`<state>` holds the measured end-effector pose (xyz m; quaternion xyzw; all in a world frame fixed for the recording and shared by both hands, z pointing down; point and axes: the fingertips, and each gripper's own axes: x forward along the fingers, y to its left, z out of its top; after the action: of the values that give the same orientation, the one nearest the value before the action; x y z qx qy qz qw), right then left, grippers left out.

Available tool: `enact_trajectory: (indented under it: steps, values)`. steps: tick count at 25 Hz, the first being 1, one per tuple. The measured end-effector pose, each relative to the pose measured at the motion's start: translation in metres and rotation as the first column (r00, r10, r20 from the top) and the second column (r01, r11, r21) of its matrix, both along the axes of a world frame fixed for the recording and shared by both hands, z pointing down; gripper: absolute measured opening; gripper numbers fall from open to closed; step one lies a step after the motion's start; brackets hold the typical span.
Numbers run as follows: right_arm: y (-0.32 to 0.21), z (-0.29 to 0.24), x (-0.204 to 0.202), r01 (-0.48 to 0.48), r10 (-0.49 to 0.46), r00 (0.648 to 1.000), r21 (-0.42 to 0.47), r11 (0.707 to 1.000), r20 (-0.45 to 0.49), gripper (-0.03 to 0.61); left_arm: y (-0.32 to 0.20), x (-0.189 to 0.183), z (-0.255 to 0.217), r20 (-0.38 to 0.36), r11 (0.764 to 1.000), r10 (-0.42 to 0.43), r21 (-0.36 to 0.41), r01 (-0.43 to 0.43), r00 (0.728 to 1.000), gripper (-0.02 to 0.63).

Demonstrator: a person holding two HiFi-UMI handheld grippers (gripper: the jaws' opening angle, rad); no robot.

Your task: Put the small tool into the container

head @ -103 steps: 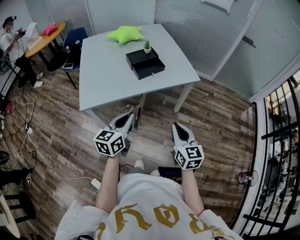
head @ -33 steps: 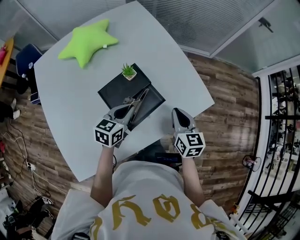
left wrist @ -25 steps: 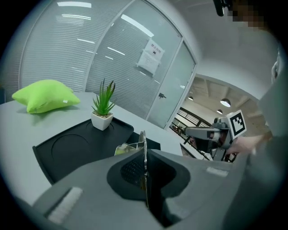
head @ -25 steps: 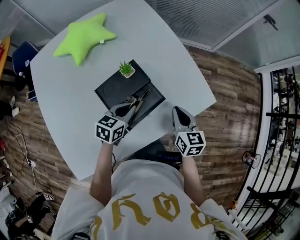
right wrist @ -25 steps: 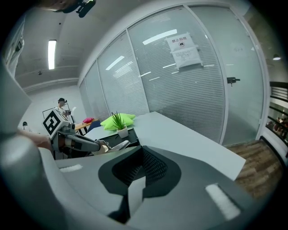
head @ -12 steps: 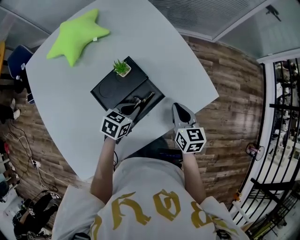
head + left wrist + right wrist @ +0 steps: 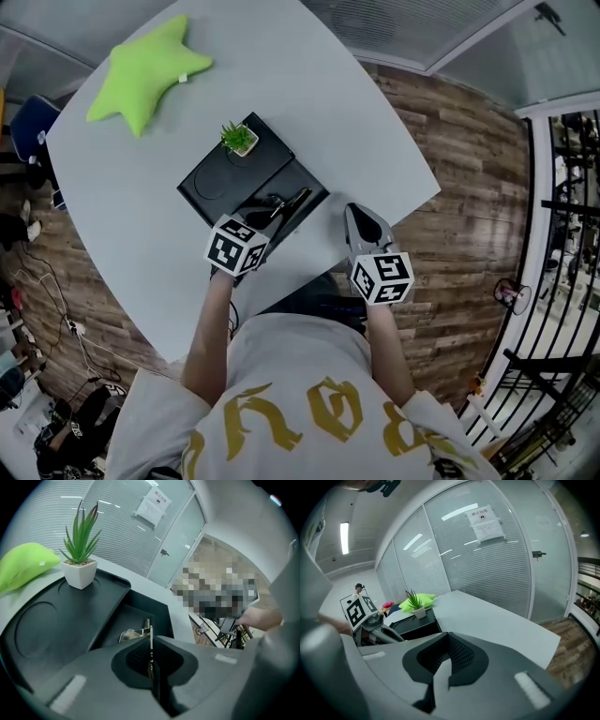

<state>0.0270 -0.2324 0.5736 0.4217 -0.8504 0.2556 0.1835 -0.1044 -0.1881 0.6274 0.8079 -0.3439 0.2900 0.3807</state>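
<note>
The left gripper (image 7: 270, 208) is clamped on the tool (image 7: 296, 199), a thin metal piece pinched edge-on between jaws that stand almost together. In the left gripper view the tool (image 7: 149, 629) rises from the jaws' seam and its far end, with a wider silvery part at its 9 o'clock, hangs inside the open drawer (image 7: 140, 613). I cannot tell whether it touches the drawer's bottom.

In the head view the drawer (image 7: 302, 178) is pulled out of the black box (image 7: 220, 183) towards 4 o'clock, and the tool lies over it, pointing to about 1 o'clock from the gripper. The box sits on the grey table (image 7: 309, 84). A small plant (image 7: 238, 138) in a white pot stands on the box's lid at its 12 o'clock corner. A green star pillow (image 7: 145, 70) lies on the table well apart from the box, at its 10 o'clock.

The right gripper (image 7: 364, 217) is at 3 o'clock of the left one, near the table's edge and apart from the box. In its own view the right gripper (image 7: 445, 660) has its jaws closed together with nothing between them. That view looks across the table, with the left gripper (image 7: 375, 623) at 9 o'clock. The plant (image 7: 414, 604) and pillow (image 7: 423, 598) sit beyond it.
</note>
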Motion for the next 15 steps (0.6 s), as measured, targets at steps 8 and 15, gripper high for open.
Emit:
enact_trajectory:
  steps: [8, 15]
  values:
    - [-0.007, 0.004, 0.003, 0.003, -0.003, 1.000, -0.013, 1.000, -0.003, 0.021, -0.004, 0.002, 0.006, -0.036, 0.999, 0.000, -0.038, -0.002, 0.999, 0.005]
    - [-0.008, 0.007, 0.003, 0.019, -0.019, 1.000, -0.020, 1.000, -0.007, 0.021, -0.008, -0.001, 0.014, -0.045, 0.995, -0.054, -0.081, 0.050, 0.998, 0.026]
